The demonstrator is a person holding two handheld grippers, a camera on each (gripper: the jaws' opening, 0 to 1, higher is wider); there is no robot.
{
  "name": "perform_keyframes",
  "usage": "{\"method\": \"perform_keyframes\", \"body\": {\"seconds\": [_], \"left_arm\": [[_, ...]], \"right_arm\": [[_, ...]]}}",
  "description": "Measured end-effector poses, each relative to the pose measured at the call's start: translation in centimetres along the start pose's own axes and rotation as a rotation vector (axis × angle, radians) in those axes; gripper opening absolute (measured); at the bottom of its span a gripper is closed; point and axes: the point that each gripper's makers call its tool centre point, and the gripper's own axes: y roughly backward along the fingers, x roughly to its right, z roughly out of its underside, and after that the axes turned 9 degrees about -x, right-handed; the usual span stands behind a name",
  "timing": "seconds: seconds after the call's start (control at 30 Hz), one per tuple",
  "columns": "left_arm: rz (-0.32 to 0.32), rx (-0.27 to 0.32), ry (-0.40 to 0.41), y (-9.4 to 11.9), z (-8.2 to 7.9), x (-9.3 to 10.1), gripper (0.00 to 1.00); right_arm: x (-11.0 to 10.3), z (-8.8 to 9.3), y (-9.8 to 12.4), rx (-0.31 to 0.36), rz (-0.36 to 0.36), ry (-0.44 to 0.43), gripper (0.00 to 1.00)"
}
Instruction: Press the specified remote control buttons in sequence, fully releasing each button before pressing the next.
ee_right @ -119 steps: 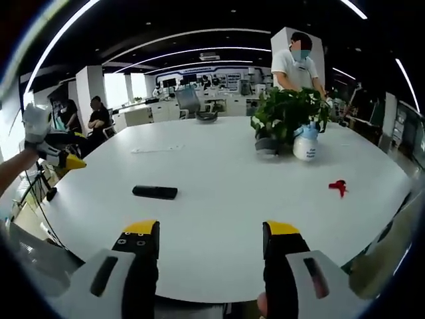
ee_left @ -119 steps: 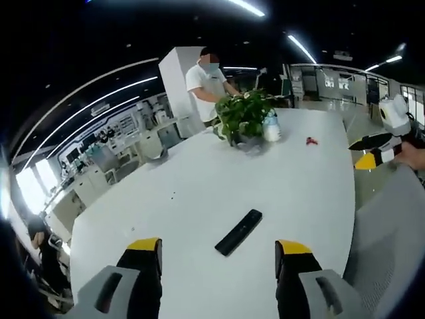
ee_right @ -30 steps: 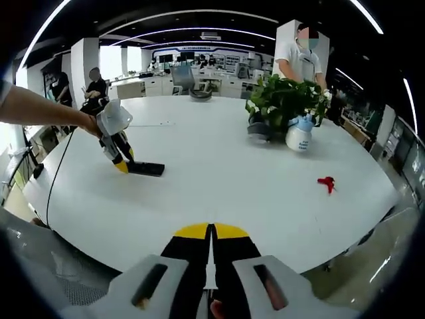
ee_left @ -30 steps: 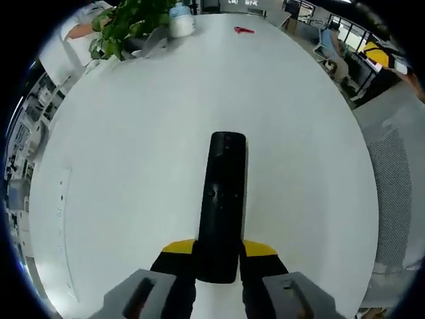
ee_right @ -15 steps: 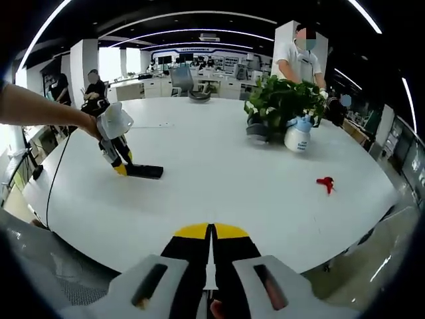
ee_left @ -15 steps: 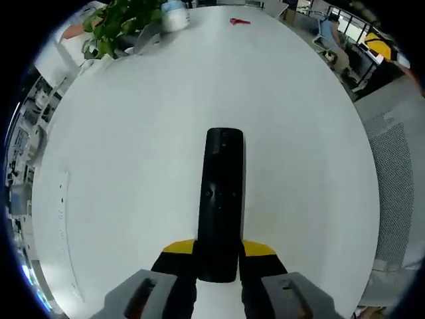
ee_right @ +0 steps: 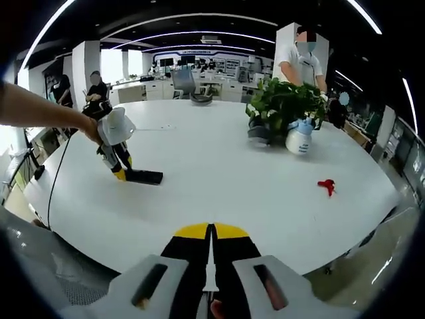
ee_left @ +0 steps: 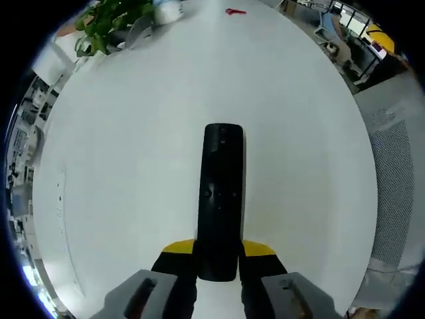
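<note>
Remote control lay flat on the table, near end between the left gripper jaws, potted plant and spray bottle far behind, right gripper at the near edge.

White table; potted plant beside spray bottle; red clip.

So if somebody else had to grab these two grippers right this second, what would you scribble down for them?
Left gripper: shut on the near end of the black remote control, which lies flat on the white table.
Right gripper: jaws shut, holding nothing, hanging at the table's near edge, well away from the remote.
Also on the table: potted plant, white spray bottle, small red object.
Done: remote gripped and steadied.
Left: bring the right gripper over and press the buttons one by one. Whether any has been pressed cannot be told.
</note>
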Motion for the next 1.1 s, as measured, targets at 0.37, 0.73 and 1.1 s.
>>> {"method": "perform_keyframes", "body": {"seconds": [0.37,0.73,1.1], "left_arm": [[0.000,-0.025,-0.011,0.0,0.2,1.9,0.23],[-0.004,-0.065,0.006,0.1,0.5,3.5,0.23],[-0.005,-0.047,0.032,0.1,0.8,5.0,0.23]], "right_arm": [[-0.1,-0.2,0.1,0.010,-0.009,0.000,0.00],[-0.2,-0.2,0.3,0.024,-0.009,-0.001,0.00],[-0.2,-0.2,0.4,0.034,-0.019,-0.016,0.00]]}}
